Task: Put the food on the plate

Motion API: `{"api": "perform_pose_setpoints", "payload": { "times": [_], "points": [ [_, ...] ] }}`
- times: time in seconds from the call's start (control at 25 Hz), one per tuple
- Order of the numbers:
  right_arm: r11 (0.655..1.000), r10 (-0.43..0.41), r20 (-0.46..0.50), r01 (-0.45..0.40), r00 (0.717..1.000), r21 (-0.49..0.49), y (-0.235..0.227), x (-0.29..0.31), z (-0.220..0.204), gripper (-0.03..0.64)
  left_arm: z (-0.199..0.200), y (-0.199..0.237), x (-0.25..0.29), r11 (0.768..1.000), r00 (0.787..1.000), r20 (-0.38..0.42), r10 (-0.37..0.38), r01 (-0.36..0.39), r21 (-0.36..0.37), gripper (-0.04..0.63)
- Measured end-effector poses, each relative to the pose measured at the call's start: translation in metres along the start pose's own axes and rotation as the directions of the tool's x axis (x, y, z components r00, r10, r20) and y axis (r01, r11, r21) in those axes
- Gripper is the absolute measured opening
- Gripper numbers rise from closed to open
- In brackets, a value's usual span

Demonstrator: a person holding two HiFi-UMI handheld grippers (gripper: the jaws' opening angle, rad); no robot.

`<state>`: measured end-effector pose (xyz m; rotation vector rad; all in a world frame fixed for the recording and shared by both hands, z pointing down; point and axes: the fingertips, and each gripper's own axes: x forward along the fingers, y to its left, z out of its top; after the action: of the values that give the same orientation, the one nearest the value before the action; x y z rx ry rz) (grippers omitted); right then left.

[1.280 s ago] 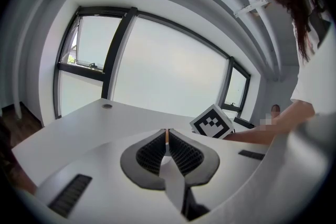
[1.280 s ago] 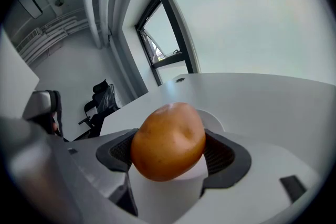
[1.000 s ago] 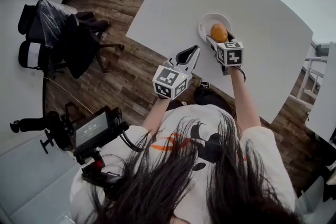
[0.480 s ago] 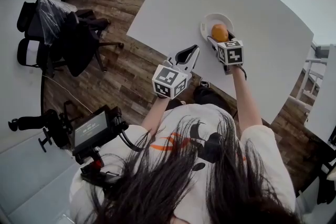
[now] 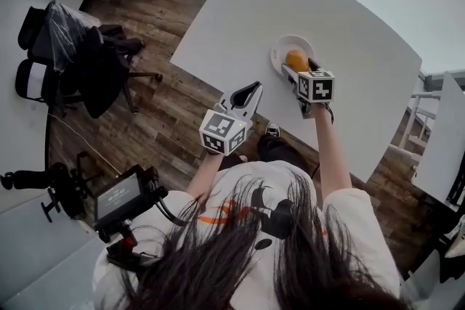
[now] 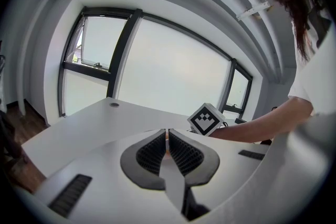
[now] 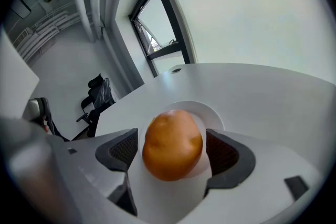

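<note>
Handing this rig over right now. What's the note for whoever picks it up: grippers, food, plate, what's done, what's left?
Left gripper: jaws together, nothing in them, held just short of the white table's near edge.
Right gripper: jaws apart on either side of the orange-brown food piece, with a thin gap showing on each side.
Food: on the white plate, apparently resting there rather than gripped.
Done: the food looks placed.
Left: probably only drawing the right gripper straight back without nudging the food. No other food shows on the table.
</note>
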<state>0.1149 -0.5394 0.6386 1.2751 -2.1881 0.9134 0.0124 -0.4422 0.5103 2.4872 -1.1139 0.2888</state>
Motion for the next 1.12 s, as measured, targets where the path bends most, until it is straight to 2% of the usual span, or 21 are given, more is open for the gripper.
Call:
{"api": "perform_pose_setpoints", "payload": {
  "times": [0.16,0.32,0.52,0.64,0.84,1.0,1.12],
  "points": [
    [0.999,-0.018,0.098,0.013,0.995,0.052,0.005,-0.036,0.018,0.391,0.007,-0.001,-0.012,1.0,1.0,0.023,0.001,-0.001,0.007,0.006],
    [0.995,0.01,0.218,-0.031,0.976,0.092,0.022,-0.068,0.037,0.391,0.006,0.004,-0.022,1.0,0.999,0.035,0.006,-0.007,0.009,0.006],
    [0.99,0.038,0.303,-0.077,0.952,0.119,0.049,-0.104,0.047,0.391,0.008,-0.003,-0.033,1.0,0.999,0.051,-0.014,0.014,0.016,0.006],
    [0.993,0.041,0.328,-0.076,0.944,0.093,0.067,-0.122,0.044,0.391,0.007,-0.01,-0.042,0.999,0.998,0.058,-0.024,0.023,0.025,0.006],
    [1.0,0.02,0.386,-0.022,0.922,0.0,0.102,-0.141,0.038,0.39,0.004,-0.016,-0.057,0.998,0.997,0.068,-0.043,0.04,0.042,0.006],
    [1.0,0.017,0.425,-0.024,0.905,0.011,0.129,-0.166,0.022,0.39,0.002,-0.032,-0.079,0.997,0.995,0.081,-0.059,0.054,0.062,0.006],
    [1.0,0.014,0.428,-0.024,0.904,0.02,0.147,-0.176,0.008,0.39,0.0,-0.039,-0.095,0.995,0.994,0.084,-0.072,0.066,0.075,0.006]
  ]
}}
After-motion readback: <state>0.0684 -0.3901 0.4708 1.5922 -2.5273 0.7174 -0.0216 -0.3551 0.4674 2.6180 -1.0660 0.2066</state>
